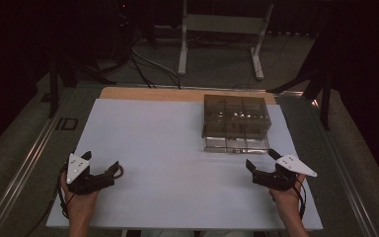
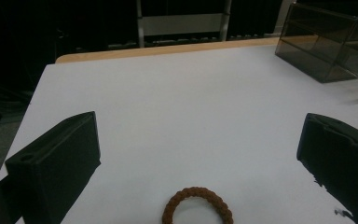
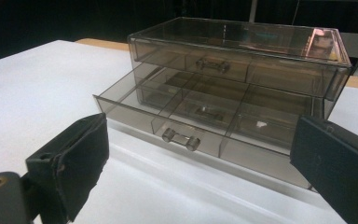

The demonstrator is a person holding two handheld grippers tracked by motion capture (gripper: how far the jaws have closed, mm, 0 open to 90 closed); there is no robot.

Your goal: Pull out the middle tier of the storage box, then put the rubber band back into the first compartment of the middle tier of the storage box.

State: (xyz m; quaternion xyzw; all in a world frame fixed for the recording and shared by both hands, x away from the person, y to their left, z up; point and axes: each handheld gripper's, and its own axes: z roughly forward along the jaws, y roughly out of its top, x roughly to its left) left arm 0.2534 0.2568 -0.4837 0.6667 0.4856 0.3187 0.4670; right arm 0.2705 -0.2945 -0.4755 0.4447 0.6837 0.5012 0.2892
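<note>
Two grippers are being held low over the white table, and the work in hand is judged to be putting the bracelet into the open drawer of the smoked plastic box.

The bracelet, a brown braided ring, is lying flat on the table just ahead of the left gripper, between its jaws in the left gripper view; in the high view it is seen at about seven o'clock on the table, beside the right-hand jaw tip. Those jaws are being held wide apart and nothing is being pinched. For a clean pick, one jaw is best being lowered inside the ring and the other outside, so that one side of the braid is clamped rather than the whole hoop squeezed.

The right gripper is also being held spread and empty, at about five o'clock, pointed at the box at about one o'clock. The lower drawer is standing pulled out, its small handle facing the jaws and its compartments looking empty. The box is probably light and could slide, so it is best being steadied if touched.

Both hands are being kept low, wrists near the table's near edge, jaws aimed forward.
</note>
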